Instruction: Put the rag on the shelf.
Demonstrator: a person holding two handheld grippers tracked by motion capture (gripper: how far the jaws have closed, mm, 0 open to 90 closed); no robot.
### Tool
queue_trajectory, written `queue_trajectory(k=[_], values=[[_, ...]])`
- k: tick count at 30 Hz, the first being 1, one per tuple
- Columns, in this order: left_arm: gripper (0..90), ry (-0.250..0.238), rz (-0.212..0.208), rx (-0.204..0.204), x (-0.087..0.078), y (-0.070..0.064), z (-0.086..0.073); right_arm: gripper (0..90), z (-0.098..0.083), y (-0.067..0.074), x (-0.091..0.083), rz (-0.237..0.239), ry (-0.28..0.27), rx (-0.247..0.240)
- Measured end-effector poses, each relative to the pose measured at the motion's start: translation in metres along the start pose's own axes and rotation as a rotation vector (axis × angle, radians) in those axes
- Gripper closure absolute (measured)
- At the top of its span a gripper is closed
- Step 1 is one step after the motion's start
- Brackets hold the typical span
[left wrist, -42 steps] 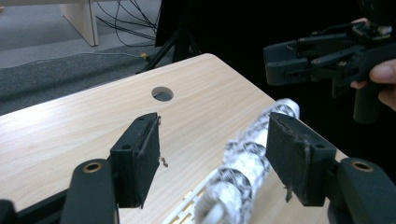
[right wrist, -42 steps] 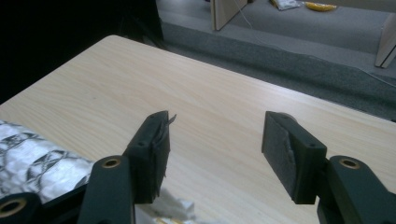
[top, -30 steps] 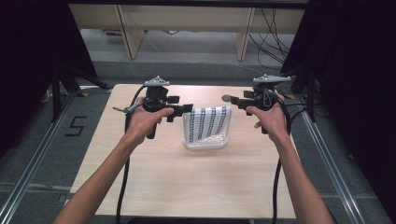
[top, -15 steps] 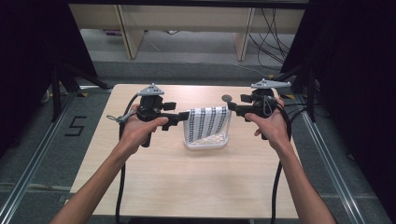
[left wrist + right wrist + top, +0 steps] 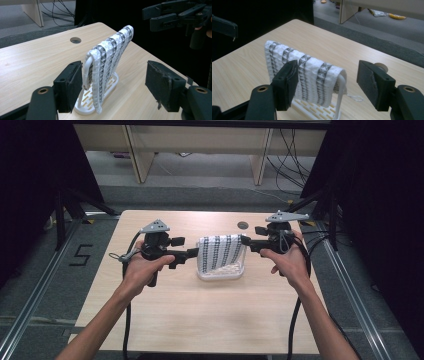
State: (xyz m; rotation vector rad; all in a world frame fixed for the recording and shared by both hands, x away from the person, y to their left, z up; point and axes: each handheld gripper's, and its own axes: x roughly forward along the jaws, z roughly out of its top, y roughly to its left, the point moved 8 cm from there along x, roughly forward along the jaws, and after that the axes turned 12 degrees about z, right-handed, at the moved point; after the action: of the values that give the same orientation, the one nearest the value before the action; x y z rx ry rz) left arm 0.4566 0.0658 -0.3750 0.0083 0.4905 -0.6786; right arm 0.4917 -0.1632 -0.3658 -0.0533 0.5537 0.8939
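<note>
Claws: left claw (image 5: 192, 254) and right claw (image 5: 246, 240) both released, flanking the towel (image 5: 220, 252) on its white rack (image 5: 220, 274); bare surface (image 5: 210, 320) all round, rack base partly hidden.

A fixed camera looks down and forward over the table (image 5: 210, 320); two tong-mounted cameras face each other at close range, apparently from opposite ends of the towel rack (image 5: 110, 52), seen by all three.

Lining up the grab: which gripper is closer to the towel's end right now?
The right gripper: in the high view its jaw tips reach the towel at the top corner, while the left gripper stops just short. Both stand open.
</note>
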Motion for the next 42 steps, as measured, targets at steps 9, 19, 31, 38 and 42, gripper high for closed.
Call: queue_trajectory(k=[9, 19, 31, 38, 42], values=[[29.2, -0.004, -0.015, 0.006, -0.007, -0.005, -0.012, 34.4, -0.006, 0.008, 0.0, 0.014, 0.0, -0.014], [29.2, -0.01, -0.032, 0.011, -0.016, -0.012, -0.025, 33.6, -0.014, 0.019, 0.0, 0.036, 0.003, -0.03], [29.0, -0.006, -0.051, 0.013, -0.023, -0.017, -0.041, 33.2, -0.022, 0.029, -0.001, 0.06, 0.005, -0.046], [28.2, -0.009, -0.057, 0.014, -0.029, -0.02, -0.049, 31.8, -0.028, 0.037, -0.003, 0.079, 0.002, -0.036], [26.2, -0.009, -0.055, 0.023, -0.032, -0.021, -0.053, 31.5, -0.032, 0.043, -0.002, 0.094, 0.007, -0.029]])
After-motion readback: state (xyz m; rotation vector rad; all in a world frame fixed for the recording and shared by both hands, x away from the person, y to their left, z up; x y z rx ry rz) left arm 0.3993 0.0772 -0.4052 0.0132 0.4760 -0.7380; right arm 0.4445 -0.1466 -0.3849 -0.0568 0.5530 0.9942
